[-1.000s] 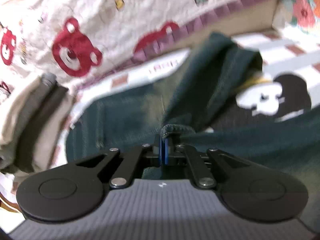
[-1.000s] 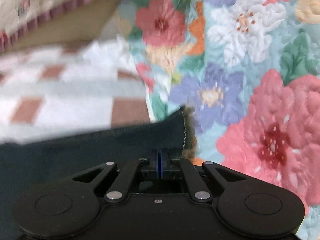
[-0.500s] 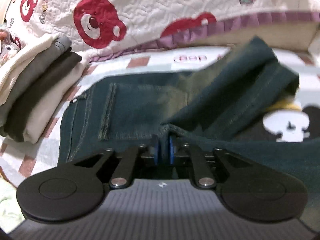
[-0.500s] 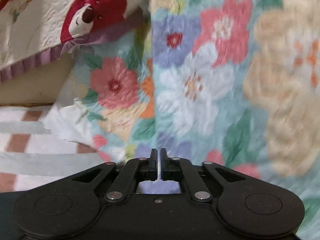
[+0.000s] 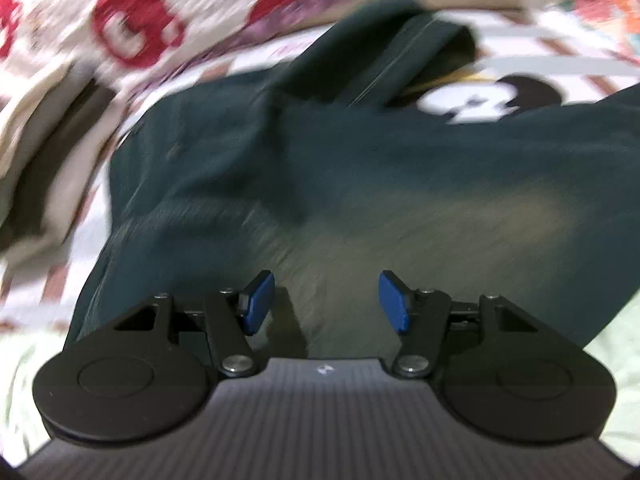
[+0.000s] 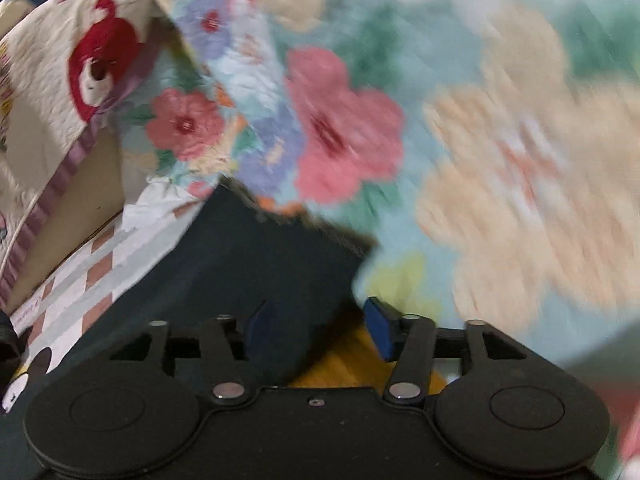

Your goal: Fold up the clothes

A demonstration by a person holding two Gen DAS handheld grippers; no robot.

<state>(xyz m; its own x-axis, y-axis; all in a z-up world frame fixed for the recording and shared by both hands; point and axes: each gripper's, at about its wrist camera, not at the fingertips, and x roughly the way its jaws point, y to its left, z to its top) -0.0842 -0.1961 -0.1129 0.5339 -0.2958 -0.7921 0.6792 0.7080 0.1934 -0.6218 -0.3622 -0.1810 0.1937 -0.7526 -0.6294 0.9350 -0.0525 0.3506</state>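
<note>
- Dark green trousers (image 5: 360,168) flat on the checked bedsheet (image 6: 92,264), long axis running left to right; one leg (image 5: 384,56) folded back at the far side.
- Left tongs (image 5: 327,302) directly above the faded middle, spreading, nothing pinched.
- Right tongs (image 6: 320,330) over the right-hand hem (image 6: 304,220), spreading, cloth between but unpressed.
- Folded pile (image 5: 44,136) far left; floral quilt (image 6: 440,120) right.

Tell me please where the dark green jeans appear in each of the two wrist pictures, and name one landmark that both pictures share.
Left wrist view: the dark green jeans fill the middle of the picture, spread across the bed, with one leg folded toward the top.
Right wrist view: the jeans lie in the lower left and centre, and a hem corner points up toward the floral quilt.
Shared landmark: the cream quilt with red bears, upper left in both.
</note>
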